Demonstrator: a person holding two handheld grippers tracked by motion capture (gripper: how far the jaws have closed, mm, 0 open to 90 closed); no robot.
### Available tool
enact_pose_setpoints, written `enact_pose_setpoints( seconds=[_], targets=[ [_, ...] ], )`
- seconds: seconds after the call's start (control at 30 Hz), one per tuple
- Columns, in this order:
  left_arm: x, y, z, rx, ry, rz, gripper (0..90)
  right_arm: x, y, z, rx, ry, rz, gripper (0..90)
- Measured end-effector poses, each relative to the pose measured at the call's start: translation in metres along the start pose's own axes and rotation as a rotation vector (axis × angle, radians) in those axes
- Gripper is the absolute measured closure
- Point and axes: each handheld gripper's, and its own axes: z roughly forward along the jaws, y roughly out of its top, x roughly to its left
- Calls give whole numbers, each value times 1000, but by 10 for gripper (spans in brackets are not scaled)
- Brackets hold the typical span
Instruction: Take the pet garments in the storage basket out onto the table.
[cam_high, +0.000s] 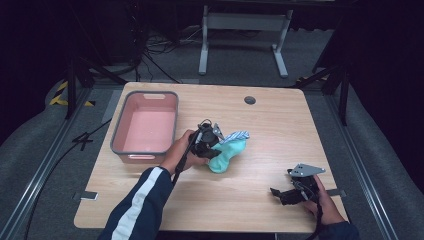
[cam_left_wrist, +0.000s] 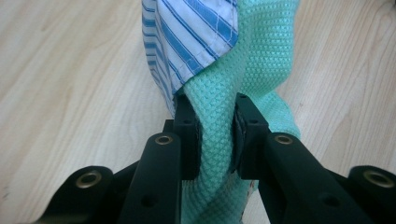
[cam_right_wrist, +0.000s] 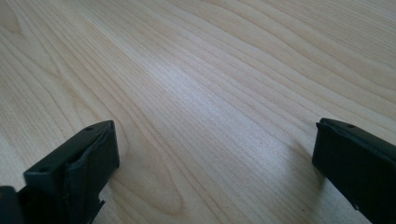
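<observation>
L tool (cam_left_wrist: 216, 135): jaws closed tight on a fold of the mint knit cloth; pads press it from both sides. In the high view it sits near worktop centre, held in the person's L hand (cam_high: 182, 152).
Mint knit cloth (cam_left_wrist: 261, 70): bunched, pinched between L tool jaws; rest of it lies on the worktop at approx 4 o'clock of the L tool in the high view, near centre.
Striped cloth (cam_left_wrist: 187, 37): blue/white stripes, touching the mint cloth, overlapping its upper edge; at 12 o'clock of the jaws in the L tool view. Its edge sits right at one pad, but can't tell if it's caught in the grip.
R tool (cam_right_wrist: 215, 163): jaws wide apart, nothing between them, bare wood below. In the high view it rests low on the worktop at approx 5 o'clock of the cloths, well apart from them, in the person's R hand (cam_high: 325, 200).
Pink bin (cam_high: 116, 134): grey rim, pink inside, no contents seen; at 9 o'clock of the L tool, just beside the L hand.
Worktop (cam_high: 270, 130): light wood, round dark grommet (cam_high: 250, 100) at approx 1 o'clock of the cloths.
Sleeve (cam_high: 137, 205): dark blue w/ white stripe, enters from 6 o'clock.
</observation>
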Motion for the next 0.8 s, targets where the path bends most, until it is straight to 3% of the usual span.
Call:
enact_pose_setpoints(
  seconds=[0.47,0.8],
  targets=[
    [-14,1,28,31,-1,26,723,0,0,0,0,0,1,7],
    [-20,-5,40,31,-14,22,635,0,0,0,0,0,0,7]
  ],
)
